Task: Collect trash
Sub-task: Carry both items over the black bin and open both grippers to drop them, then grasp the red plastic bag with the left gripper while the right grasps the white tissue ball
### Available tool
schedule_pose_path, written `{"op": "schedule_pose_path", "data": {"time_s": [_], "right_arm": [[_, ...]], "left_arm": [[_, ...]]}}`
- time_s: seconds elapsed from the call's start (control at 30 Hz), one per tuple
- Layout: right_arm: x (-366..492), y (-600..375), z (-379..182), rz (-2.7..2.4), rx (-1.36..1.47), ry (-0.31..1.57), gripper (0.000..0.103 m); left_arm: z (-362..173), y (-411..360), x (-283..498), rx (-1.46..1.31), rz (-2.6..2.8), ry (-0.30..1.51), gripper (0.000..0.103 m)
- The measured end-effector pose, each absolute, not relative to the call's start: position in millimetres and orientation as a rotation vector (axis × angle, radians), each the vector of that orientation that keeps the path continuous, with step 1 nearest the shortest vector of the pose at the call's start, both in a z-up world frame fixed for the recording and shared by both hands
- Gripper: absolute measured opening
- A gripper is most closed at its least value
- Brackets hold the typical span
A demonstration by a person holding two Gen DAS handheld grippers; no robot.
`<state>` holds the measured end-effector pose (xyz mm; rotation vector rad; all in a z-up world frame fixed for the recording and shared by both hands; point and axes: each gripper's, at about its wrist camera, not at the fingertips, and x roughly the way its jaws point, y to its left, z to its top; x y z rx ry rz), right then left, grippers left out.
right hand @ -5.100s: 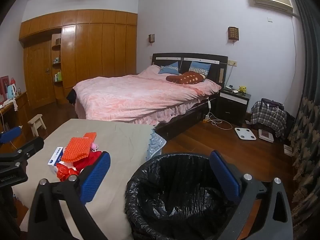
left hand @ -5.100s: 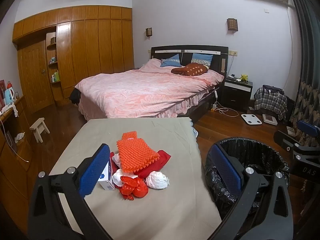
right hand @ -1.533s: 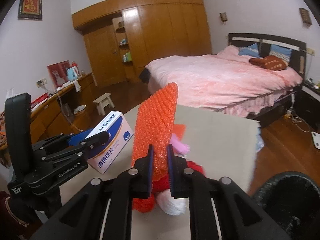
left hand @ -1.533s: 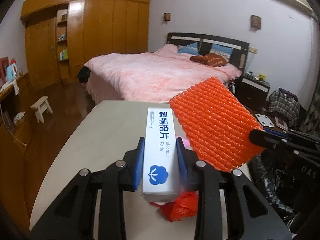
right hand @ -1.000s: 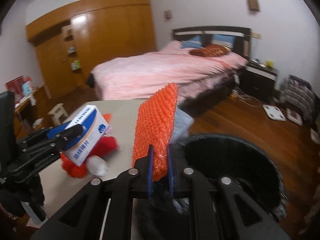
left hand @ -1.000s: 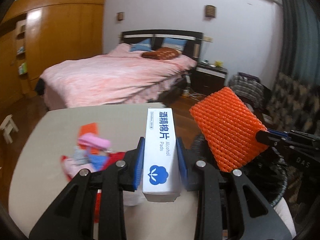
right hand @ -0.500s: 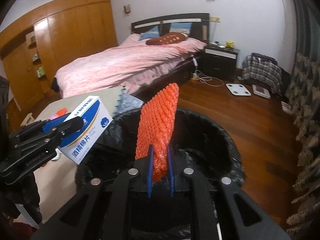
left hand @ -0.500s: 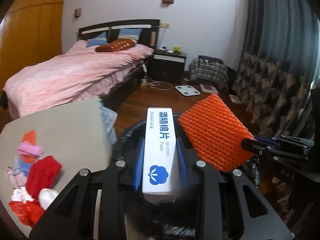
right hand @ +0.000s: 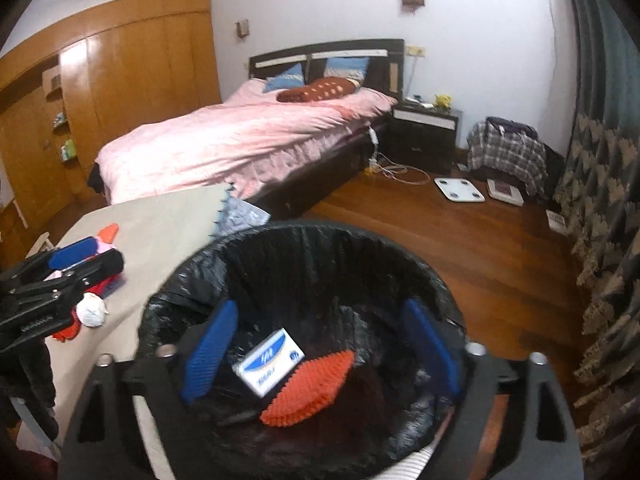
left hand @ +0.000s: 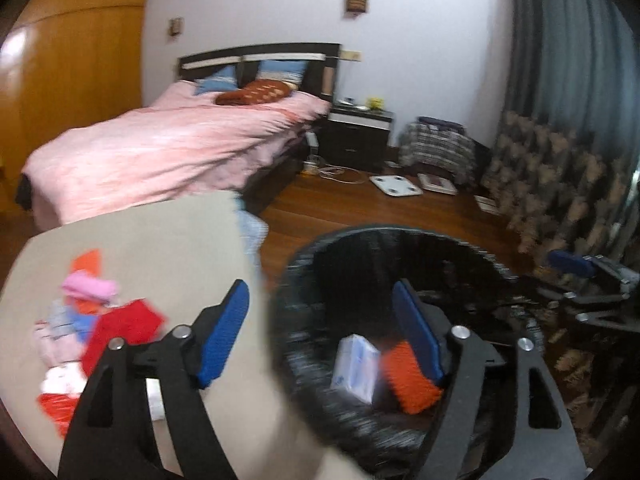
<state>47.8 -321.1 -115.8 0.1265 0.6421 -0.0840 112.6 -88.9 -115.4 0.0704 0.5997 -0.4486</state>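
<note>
The black-lined trash bin [right hand: 320, 248] stands beside the beige table [right hand: 160, 220]. Inside it lie the white alcohol-pad box [right hand: 269, 360] and the orange bumpy foam piece [right hand: 308, 384]; both also show in the left wrist view, the box [left hand: 356, 364] and the foam [left hand: 408, 380]. My right gripper [right hand: 318, 350] is open and empty above the bin. My left gripper [left hand: 320, 332] is open and empty, over the bin's left rim [left hand: 288, 280]. Remaining trash [left hand: 88, 320] lies piled on the table: red, pink and white pieces.
A pink bed [right hand: 248, 140] stands behind the table. A nightstand [right hand: 424, 132], a plaid bag [right hand: 508, 148] and a white scale [right hand: 460, 190] sit on the wood floor. Curtains [right hand: 600, 160] hang at the right. A white wad [right hand: 92, 312] lies near the table edge.
Both grippers have opened over the bin. The alcohol-pad box and the orange foam piece have dropped out and now lie inside the bin.
</note>
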Motion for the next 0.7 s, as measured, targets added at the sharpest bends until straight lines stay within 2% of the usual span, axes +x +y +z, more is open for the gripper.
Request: {"op": "schedule_pose_path", "data": {"time_s": [0.17,0.53,0.6,0.7], "right_arm": [[61,-283,-109,-0.003,0.122,0.606,0.097],[96,-165,-116,0.284,0.079,0.585,0.097],[100,-148,-117,0.316,0.070,0.583,0.096],[108,-127,-123,0.361,0.062,0.595,0.088]], "left_arm": [[-109,-31,102,0.078,-0.281,0.567,0.081],[-117,81,85,0.035,0.019,0.592,0.081],[-123,93,83,0.020,0.042,0.609,0.081],[-132,104,79,0.011,0.057,0.631,0.079]]}}
